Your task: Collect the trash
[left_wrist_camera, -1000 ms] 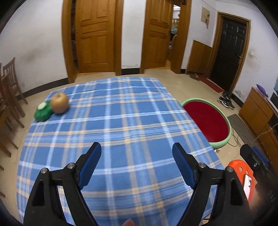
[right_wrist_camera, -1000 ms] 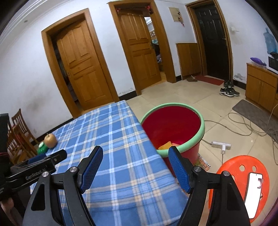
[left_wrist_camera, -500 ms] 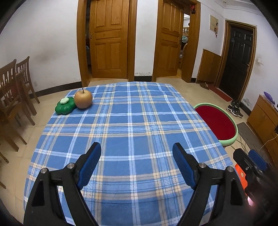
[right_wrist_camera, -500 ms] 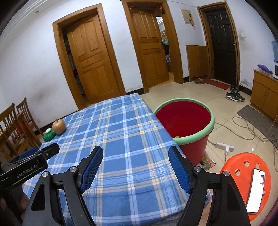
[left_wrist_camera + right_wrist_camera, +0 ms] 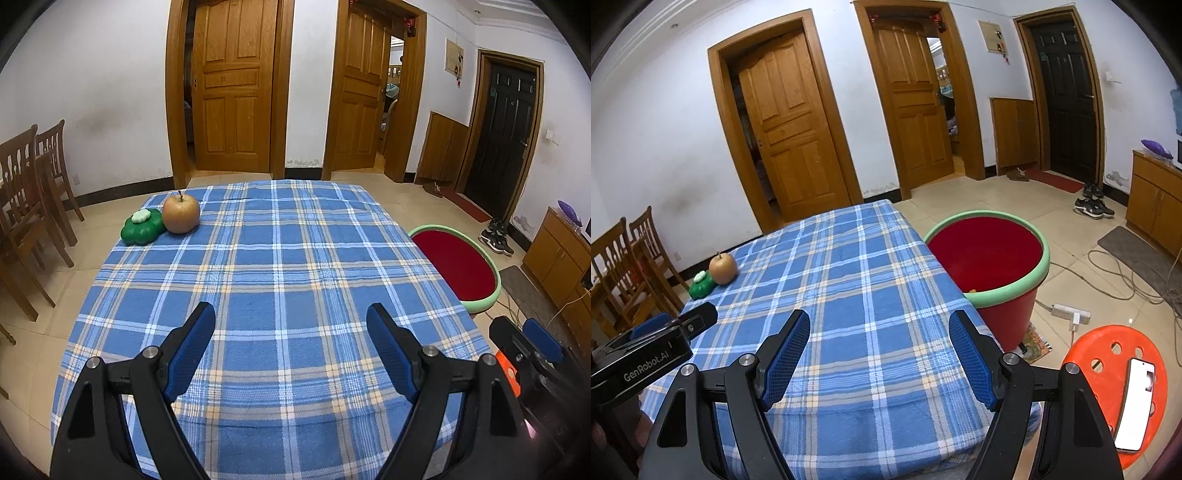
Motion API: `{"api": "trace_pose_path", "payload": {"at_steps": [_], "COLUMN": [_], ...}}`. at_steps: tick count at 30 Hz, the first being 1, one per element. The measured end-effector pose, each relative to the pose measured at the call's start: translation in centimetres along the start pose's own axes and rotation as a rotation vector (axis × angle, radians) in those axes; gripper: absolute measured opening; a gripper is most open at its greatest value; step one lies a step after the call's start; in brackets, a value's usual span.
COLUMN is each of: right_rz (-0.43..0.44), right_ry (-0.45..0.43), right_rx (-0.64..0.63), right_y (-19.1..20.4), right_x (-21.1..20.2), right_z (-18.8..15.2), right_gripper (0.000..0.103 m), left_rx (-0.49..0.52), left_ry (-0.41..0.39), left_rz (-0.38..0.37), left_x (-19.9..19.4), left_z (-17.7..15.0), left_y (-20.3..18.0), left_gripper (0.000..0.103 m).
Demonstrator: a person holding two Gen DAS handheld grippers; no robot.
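Starting from the left hand-held gripper (image 5: 291,345), the jaws are seen spread wide with nothing between them, only plaid cloth showing beyond the blue pads. The right hand-held gripper (image 5: 879,352) is likewise held wide apart and empty, poised above the near edge of the bench (image 5: 849,295). Beyond both, the bench is almost bare: at its far left corner an apple (image 5: 181,214) is set touching a green clover-shaped piece (image 5: 142,227) with a pale cap. No wrappers or scraps are visible on the cloth. Just beside the bench's right edge, on the floor, a red bin (image 5: 988,258) with a green rim is stood, and a sliver of something yellow-orange is glimpsed low inside it, so some trash is judged to have been dropped in. Whether the apple and the green piece count as trash cannot be told; if they do, they are what is left, well apart from both grippers. If not, collection is judged close to finished. An orange stool (image 5: 1108,369) carrying a phone (image 5: 1136,402) is placed near the bin.
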State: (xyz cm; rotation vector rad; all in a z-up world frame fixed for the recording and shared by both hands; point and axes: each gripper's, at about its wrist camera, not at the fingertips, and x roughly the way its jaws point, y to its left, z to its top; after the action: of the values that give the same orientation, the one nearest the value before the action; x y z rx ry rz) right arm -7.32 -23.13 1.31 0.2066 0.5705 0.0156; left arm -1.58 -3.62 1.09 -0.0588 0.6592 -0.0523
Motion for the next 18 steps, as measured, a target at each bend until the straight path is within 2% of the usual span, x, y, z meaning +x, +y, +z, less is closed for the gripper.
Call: {"api": "trace_pose_path", "payload": {"at_steps": [18], "right_rz": [0.005], "right_ry": [0.012], "right_rx": [0.001], "right_y": [0.0], "right_x": [0.04], "right_z": [-0.11], "right_gripper": [0.078], "left_rx": [-0.008], "left_ry": [0.009], "left_rz": [-0.003], "left_x": [0.03], "left_z": [-0.09], "left_y": [0.14], "left_gripper": [0.083]}}
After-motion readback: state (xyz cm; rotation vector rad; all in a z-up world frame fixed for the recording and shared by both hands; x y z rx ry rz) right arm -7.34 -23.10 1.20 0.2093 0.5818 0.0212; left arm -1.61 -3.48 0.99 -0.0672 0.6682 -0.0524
